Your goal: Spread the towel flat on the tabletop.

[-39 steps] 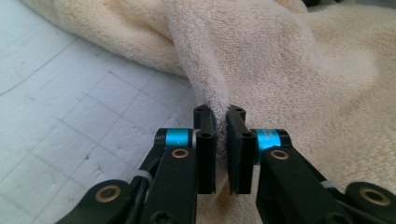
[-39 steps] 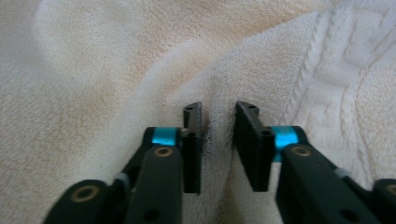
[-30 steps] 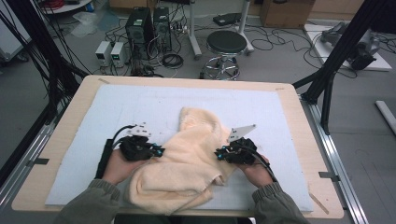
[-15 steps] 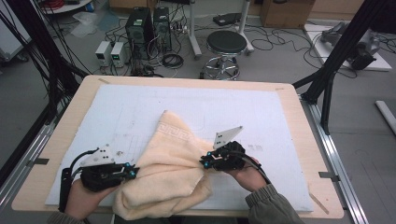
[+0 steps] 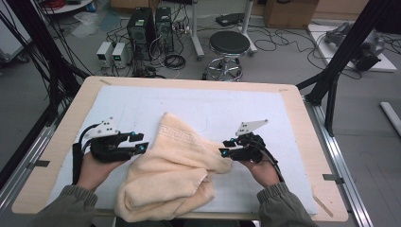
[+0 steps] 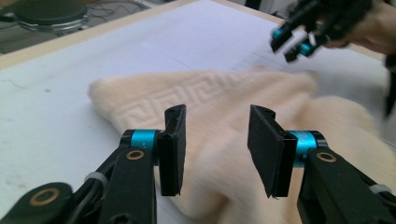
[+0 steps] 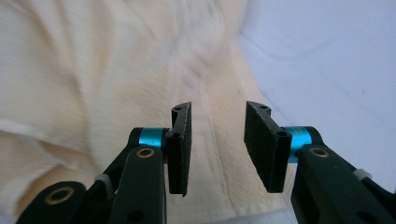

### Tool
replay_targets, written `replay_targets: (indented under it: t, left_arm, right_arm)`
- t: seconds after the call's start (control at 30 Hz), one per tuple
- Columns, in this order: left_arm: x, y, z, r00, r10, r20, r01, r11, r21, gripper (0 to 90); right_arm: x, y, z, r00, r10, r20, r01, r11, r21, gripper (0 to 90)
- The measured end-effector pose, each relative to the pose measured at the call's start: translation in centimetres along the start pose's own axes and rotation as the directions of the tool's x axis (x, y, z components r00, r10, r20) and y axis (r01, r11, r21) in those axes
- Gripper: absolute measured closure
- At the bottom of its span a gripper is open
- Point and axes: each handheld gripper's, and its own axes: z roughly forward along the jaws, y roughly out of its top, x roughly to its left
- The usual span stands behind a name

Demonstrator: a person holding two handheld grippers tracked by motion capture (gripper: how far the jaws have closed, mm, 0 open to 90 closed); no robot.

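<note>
A cream towel (image 5: 175, 165) with a key-pattern border lies crumpled on the white mat (image 5: 213, 99), and one end hangs over the table's near edge. My left gripper (image 5: 140, 142) points at the towel's left side, and its jaws have just been opening. In the left gripper view the left gripper (image 6: 215, 144) is open with nothing pinched, and the towel (image 6: 210, 93) lies beyond it. My right gripper (image 5: 223, 147) is at the towel's right edge, and its jaws have also just been opening. In the right gripper view the right gripper (image 7: 217, 144) hovers open over the towel (image 7: 93, 70).
The mat covers a wooden table (image 5: 71, 118) with a bare rim. On the floor behind stand a black stool (image 5: 229, 45), computer towers (image 5: 146, 23) and loose cables. Black frame posts (image 5: 340, 61) rise at the right, and dark cables hang at the left.
Both grippers were shut on the towel and now stand open. The left hand swung out to the lower left, then came back up. The towel's raised fold slid left and sank.
</note>
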Motion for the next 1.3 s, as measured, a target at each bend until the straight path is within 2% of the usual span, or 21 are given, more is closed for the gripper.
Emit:
replay_targets:
  t: [0.07, 0.1, 0.13, 0.23, 0.3, 0.33, 0.43, 0.53, 0.57, 0.63, 0.7, 0.77, 0.83, 0.9, 0.93, 1.0, 1.1, 1.17, 1.23, 1.3]
  left_arm:
    - [0.9, -0.4, 1.7, 0.9998, 0.011, -0.015, -0.010, 0.9993, 0.036, 55.3]
    - [1.3, -0.7, 2.6, 0.9997, 0.018, -0.015, -0.016, 0.9975, 0.068, 55.2]
    - [1.8, -1.1, 3.7, 0.9997, 0.018, -0.018, -0.016, 0.9939, 0.109, 55.2]
    - [2.7, -1.9, 5.8, 0.9997, 0.024, -0.010, -0.022, 0.9841, 0.176, 54.7]
    - [3.1, -2.5, 6.9, 0.9990, 0.033, -0.031, -0.025, 0.9767, 0.213, 50.5]
    - [3.5, -2.8, 7.3, 0.9995, 0.016, -0.028, -0.010, 0.9749, 0.222, 50.7]
    - [4.2, -3.4, 8.0, 0.9987, -0.034, -0.040, 0.042, 0.9693, 0.242, 53.3]
    - [3.7, -3.8, 8.8, 0.9988, -0.023, -0.043, 0.034, 0.9553, 0.294, 59.1]
    - [3.5, -3.8, 8.9, 0.9984, -0.038, -0.042, 0.048, 0.9564, 0.288, 62.3]
    - [3.4, -3.7, 8.9, 0.9966, -0.067, -0.047, 0.078, 0.9535, 0.291, 74.1]
    - [3.2, -3.5, 8.7, 0.9956, -0.067, -0.066, 0.084, 0.9497, 0.302, 80.3]
    - [2.8, -3.2, 8.2, 0.9938, -0.060, -0.094, 0.086, 0.9473, 0.309, 81.8]
    - [2.4, -3.1, 7.2, 0.9922, -0.060, -0.109, 0.089, 0.9533, 0.288, 82.3]
    - [1.9, -3.0, 5.9, 0.9919, -0.053, -0.116, 0.084, 0.9545, 0.286, 82.4]
    - [1.7, -3.1, 5.2, 0.9912, -0.050, -0.122, 0.082, 0.9595, 0.269, 82.4]
    - [1.3, -3.3, 3.8, 0.9899, -0.086, -0.113, 0.111, 0.9666, 0.231, 82.4]
    - [0.4, -3.3, 2.3, 0.9914, -0.106, -0.077, 0.119, 0.9755, 0.185, 82.1]
    - [0.0, -3.2, 1.9, 0.9933, -0.096, -0.065, 0.106, 0.9792, 0.173, 80.5]
    - [0.3, -3.1, 1.8, 0.9930, -0.095, -0.071, 0.105, 0.9818, 0.158, 75.5]
    - [1.0, -3.1, 2.1, 0.9892, -0.121, -0.083, 0.131, 0.9822, 0.134, 70.4]
  right_arm:
    - [-0.2, -0.2, 1.2, 0.9999, 0.005, 0.011, -0.005, 0.999, 0.050, 58.0]
    - [-0.2, -0.2, 1.6, 0.9998, -0.002, 0.019, 0.001, 0.998, 0.067, 56.9]
    - [-0.2, -0.3, 2.0, 0.9998, -0.002, 0.022, 0.000, 0.997, 0.081, 56.0]
    - [-0.3, -0.5, 3.4, 0.9996, -0.006, 0.026, 0.003, 0.993, 0.118, 54.0]
    - [-0.4, -0.9, 3.8, 0.9993, -0.011, 0.035, 0.007, 0.993, 0.116, 54.9]
    - [-0.5, -1.2, 3.9, 0.9994, -0.004, 0.034, 0.001, 0.995, 0.100, 56.6]
    - [-0.8, -1.9, 3.7, 0.9994, 0.010, 0.034, -0.012, 0.999, 0.049, 61.8]
    - [-0.6, -1.9, 3.8, 0.9982, -0.024, 0.055, 0.021, 0.998, 0.059, 67.2]
    - [-0.6, -1.8, 3.8, 0.9980, -0.030, 0.056, 0.026, 0.998, 0.062, 69.5]
    - [-0.7, -1.8, 3.8, 0.9989, -0.033, 0.034, 0.030, 0.998, 0.061, 80.9]
    - [-0.8, -1.8, 3.8, 0.9989, -0.041, 0.021, 0.039, 0.997, 0.064, 84.2]
    - [-0.7, -1.5, 3.7, 0.9970, -0.068, 0.037, 0.065, 0.995, 0.075, 85.0]
    - [-0.7, -1.3, 3.5, 0.9963, -0.072, 0.046, 0.069, 0.995, 0.073, 85.3]
    - [-0.7, -0.9, 3.1, 0.9952, -0.080, 0.056, 0.077, 0.995, 0.062, 85.3]
    - [-0.7, -0.6, 2.7, 0.9942, -0.088, 0.062, 0.085, 0.995, 0.051, 85.3]
    - [-0.7, 0.2, 1.9, 0.9934, -0.092, 0.069, 0.090, 0.996, 0.027, 85.4]
    - [-0.5, 1.3, 0.7, 0.9916, -0.105, 0.076, 0.106, 0.994, -0.007, 85.4]
    - [-0.3, 1.5, 0.3, 0.9879, -0.129, 0.087, 0.128, 0.992, 0.009, 85.3]
    - [-0.7, 1.2, 0.5, 0.9876, -0.127, 0.092, 0.124, 0.992, 0.035, 85.2]
    - [-1.2, 0.9, 0.9, 0.9897, -0.107, 0.095, 0.102, 0.993, 0.059, 83.3]
